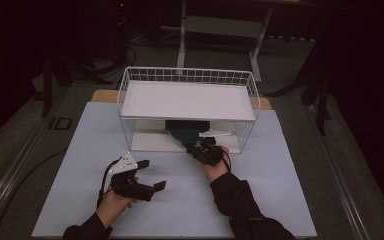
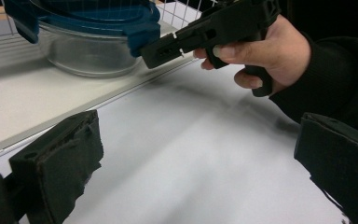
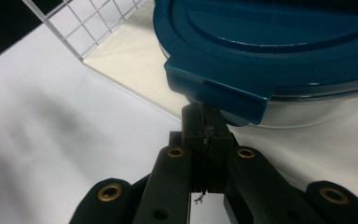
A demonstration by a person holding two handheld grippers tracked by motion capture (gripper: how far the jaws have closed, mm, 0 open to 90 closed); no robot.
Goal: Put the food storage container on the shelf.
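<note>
Left gripper [image 1: 147,176]: nearest the person, resting low over the pale blue-white table [image 1: 260,200], jaws spread wide with nothing between them (its own view shows both foam pads well apart over bare tabletop).

Right gripper [image 1: 194,148]: farther forward, at the open front of the white wire basket shelf [image 1: 125,95]. Jaws clenched pad to pad, empty, tips just under or against the corner latch tab of the blue lid [image 3: 270,56]. I cannot tell whether they actually touch the tab.

Glass container [image 2: 84,56]: round, clear, lid on, sits on the lower white board of the shelf, near its front edge, beneath the upper tier.

Judged step: working the latch tab with the closed tips, either lifting it or nudging the container forward. To do it well: keep the tips centred under the tab, push gently along one line, avoid tipping the bowl; the free gripper should come in to steady the glass wall (it will likely be slippery).

Count: two grippers, one container, one lid, one two-tier shelf, one table.
</note>
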